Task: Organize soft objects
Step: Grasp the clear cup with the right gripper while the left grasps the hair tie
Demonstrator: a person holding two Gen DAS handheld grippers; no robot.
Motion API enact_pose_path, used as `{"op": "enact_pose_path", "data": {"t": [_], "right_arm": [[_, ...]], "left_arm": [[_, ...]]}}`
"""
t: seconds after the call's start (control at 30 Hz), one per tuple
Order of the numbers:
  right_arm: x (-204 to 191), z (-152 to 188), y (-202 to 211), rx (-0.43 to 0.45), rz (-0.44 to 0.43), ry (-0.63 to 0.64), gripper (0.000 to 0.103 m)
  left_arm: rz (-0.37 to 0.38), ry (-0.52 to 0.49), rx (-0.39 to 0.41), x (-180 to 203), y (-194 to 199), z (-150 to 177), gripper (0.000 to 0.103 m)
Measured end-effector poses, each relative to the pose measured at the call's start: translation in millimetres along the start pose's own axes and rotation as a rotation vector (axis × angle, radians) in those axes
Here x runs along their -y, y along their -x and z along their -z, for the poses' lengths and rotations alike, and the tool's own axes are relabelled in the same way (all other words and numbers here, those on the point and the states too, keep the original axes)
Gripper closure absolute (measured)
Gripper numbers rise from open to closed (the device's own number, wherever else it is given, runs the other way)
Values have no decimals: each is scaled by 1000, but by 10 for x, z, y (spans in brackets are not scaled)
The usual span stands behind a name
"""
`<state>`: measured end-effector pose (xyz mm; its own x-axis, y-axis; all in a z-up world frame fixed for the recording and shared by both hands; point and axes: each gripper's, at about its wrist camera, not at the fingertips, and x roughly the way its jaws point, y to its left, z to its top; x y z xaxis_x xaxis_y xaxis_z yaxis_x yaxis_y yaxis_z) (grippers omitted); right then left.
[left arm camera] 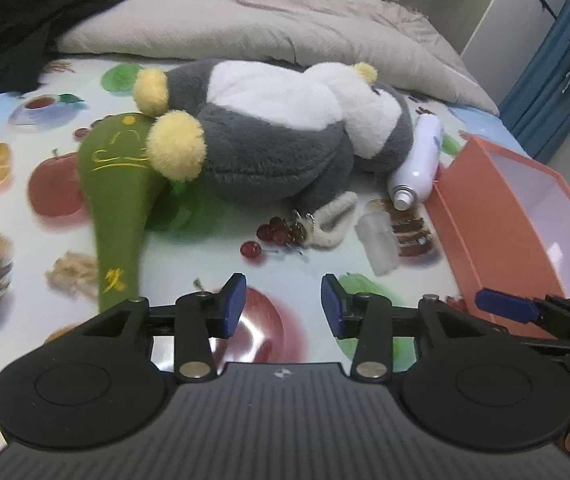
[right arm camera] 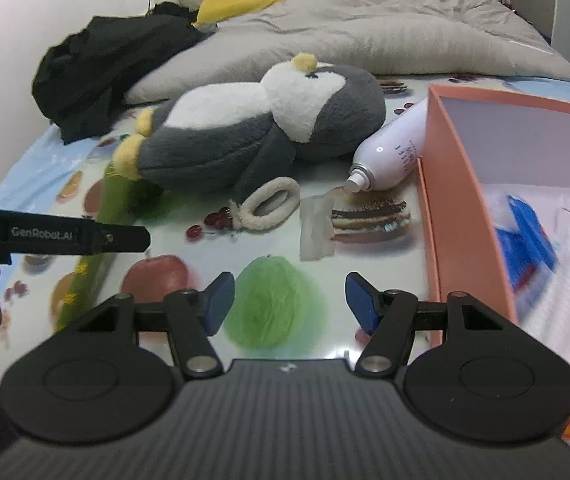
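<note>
Right wrist view: pink box (right arm camera: 461, 216) holds blurred packets; both tools released, empty.

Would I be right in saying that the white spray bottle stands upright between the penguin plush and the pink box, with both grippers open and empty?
Not quite: the white spray bottle lies on its side, nozzle toward the camera, as the right wrist view shows. It is between the penguin plush and the pink box, and the left gripper and right gripper are open and empty.
</note>
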<state>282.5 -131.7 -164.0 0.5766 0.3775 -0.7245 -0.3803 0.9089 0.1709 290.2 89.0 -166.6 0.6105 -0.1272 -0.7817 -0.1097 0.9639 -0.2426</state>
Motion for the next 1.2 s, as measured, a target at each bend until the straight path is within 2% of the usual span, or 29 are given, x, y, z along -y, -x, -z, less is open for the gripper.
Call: {"op": "enact_pose_path", "data": {"t": [0.07,0.13,0.2,0.43,0.57,0.63,0.77,0.8,1.0,1.07,1.1,1.2], "right_arm": [[30,-55,-172,-15,7,-3,39],[65,-98,-330,-25,13,-10,40],[102,-126,-482,-37,17,-12,40],[163,-148,-876,-67,20,-22,43],[156,-177,-974,-53,23,-14,47],[135,-187,-1006,-46,28,-1,52],[102,-197,-1012,-43,46,26,74],[107,-195,-1007,-42,53,27,75],[118,-176,-942,-37,60,16,82],[106,-164,-923,-37,58,15,82],[100,-158,-910,-37,61,18,82],[91,-142,-881,-33,64,8,82]], "left_arm": [[4,-18,-13,-21,-169,-63,48],[0,-42,-14,-32,-326,-114,47],[-5,-56,-16,-58,-479,-152,47],[72,-58,-35,-107,-819,-257,46],[106,-53,-28,-82,-920,-305,46],[119,-38,-26,-69,-966,-329,47],[148,-16,-15,-20,-1019,-361,47],[150,-16,-19,2,-1039,-365,47],[116,-49,-21,171,-1106,-378,53],[75,-61,-29,203,-1144,-372,62],[42,-70,-41,233,-1172,-370,64],[15,-77,-35,282,-1179,-361,70]]}}
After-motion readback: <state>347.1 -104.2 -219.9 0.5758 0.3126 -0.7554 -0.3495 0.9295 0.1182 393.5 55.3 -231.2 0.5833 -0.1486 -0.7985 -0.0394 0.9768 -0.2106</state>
